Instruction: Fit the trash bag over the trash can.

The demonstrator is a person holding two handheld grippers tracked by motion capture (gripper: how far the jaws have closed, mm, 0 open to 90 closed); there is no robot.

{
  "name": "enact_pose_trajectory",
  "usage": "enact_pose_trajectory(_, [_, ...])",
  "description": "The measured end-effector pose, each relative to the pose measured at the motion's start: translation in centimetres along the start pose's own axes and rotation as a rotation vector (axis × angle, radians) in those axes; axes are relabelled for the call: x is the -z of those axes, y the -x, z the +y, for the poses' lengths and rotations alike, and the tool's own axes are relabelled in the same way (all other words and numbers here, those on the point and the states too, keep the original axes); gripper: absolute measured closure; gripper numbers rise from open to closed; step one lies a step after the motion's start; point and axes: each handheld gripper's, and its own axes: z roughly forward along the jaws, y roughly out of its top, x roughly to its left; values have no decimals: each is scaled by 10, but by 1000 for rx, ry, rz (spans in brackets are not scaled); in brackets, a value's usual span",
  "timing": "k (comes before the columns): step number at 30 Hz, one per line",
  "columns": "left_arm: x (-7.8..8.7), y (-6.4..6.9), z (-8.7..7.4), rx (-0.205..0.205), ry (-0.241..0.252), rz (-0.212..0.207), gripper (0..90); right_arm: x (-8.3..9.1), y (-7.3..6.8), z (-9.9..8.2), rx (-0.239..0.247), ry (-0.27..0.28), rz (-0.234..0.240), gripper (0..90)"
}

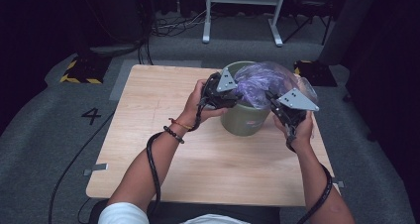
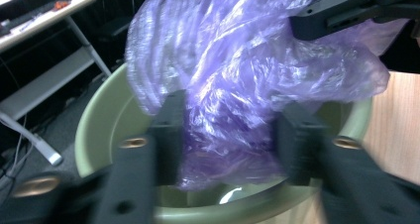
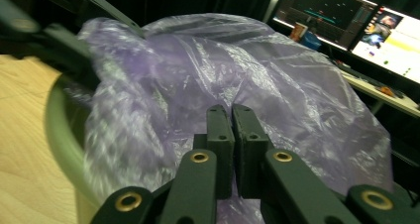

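Plastic bag [image 1: 265, 80], purple and crumpled, bulges from the green bin [image 1: 245, 119]. At the bin's near rim, the left gripper [image 2: 230, 135] straddles a fold, jaws apart. Beside the bin, the right gripper [image 3: 233, 135] is clenched on the bag's film.

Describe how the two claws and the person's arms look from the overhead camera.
Both the left claw and right claw are black, each topped by a grey three-cornered plate with small holes. A thick black cable trails from each along the forearm. The left wrist wears a dark bead bracelet and an orange band; the sleeve is white.
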Motion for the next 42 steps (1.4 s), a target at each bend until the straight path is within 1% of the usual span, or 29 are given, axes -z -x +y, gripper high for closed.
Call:
enact_pose_trajectory(1, [0,-1,-1,-10,-1,6,707,0,0,0,2,2,9,863])
enact_pose_trajectory(3, [-1,-3,-3,-17,-6,12,787,0,-1,0,8,2,20,857])
enact_pose_trajectory(4, [-1,-4,-4,-21,-6,24,818,0,-2,0,6,4,30,845])
enact_pose_trajectory(6, [-1,-7,-6,-17,-2,23,854,0,-2,1,5,5,38,798])
enact_pose_trajectory(8, [1,-10,-8,-24,-9,42,864,3,-1,0,-11,16,48,740])
enact_pose_trajectory(10, [2,-14,-10,-12,-11,49,868,6,1,-1,-35,25,45,616])
enact_pose_trajectory(11, [3,-16,-11,-9,-10,55,869,8,3,-2,-49,30,59,569])
enact_pose_trajectory(13, [4,-18,-13,0,-13,59,870,13,6,-5,-66,42,69,503])
enact_pose_trajectory(14, [4,-19,-14,-3,-18,66,871,17,8,-7,-75,49,79,475])
enact_pose_trajectory(15, [4,-20,-15,-4,-19,68,871,21,9,-9,-78,54,97,446])
enact_pose_trajectory(17, [4,-21,-15,-3,-27,71,871,31,11,-15,-75,62,96,393])
enact_pose_trajectory(18, [4,-21,-15,-3,-31,75,872,35,12,-18,-68,64,110,359])
enact_pose_trajectory(19, [4,-22,-16,1,-30,75,872,40,12,-22,-57,54,113,343])
enact_pose_trajectory(20, [4,-23,-16,4,-30,72,872,45,13,-26,-54,51,105,331])
enact_pose_trajectory(21, [3,-23,-16,4,-31,75,872,49,15,-31,-57,52,115,311])
enact_pose_trajectory(22, [3,-23,-17,4,-34,80,872,53,17,-37,-59,44,113,295])
enact_pose_trajectory(23, [3,-24,-17,6,-34,77,872,57,20,-43,-64,38,97,284])
enact_pose_trajectory(25, [2,-25,-17,6,-38,76,872,63,28,-57,-84,27,88,271])
enact_pose_trajectory(26, [1,-25,-17,6,-39,75,872,65,32,-64,-93,11,58,266])
enact_pose_trajectory(27, [1,-26,-17,2,-42,77,872,64,36,-70,-88,-10,28,256])
enact_pose_trajectory(30, [1,-28,-18,8,-44,75,872,61,43,-87,-80,-75,-30,233])
enact_pose_trajectory(33, [0,-29,-19,6,-47,73,872,55,49,-102,-106,-115,-53,241])
enact_pose_trajectory(35, [0,-29,-20,13,-47,68,872,49,52,-110,-116,-144,-77,268])
enact_pose_trajectory(36, [-1,-30,-21,18,-46,67,872,47,52,-113,-126,-148,-76,301])
enact_pose_trajectory(37, [-1,-30,-21,20,-46,65,872,46,53,-116,-133,-150,-83,393])
enact_pose_trajectory(38, [-1,-30,-21,21,-46,63,871,44,54,-117,-134,-146,-77,459])
enact_pose_trajectory(39, [-1,-30,-21,20,-47,63,871,43,54,-118,-139,-137,-65,488])
enact_pose_trajectory(41, [-1,-31,-21,15,-51,64,871,43,54,-116,-144,-106,-62,624])
enact_pose_trajectory(42, [-1,-31,-21,17,-52,65,870,43,54,-114,-141,-87,-53,676])
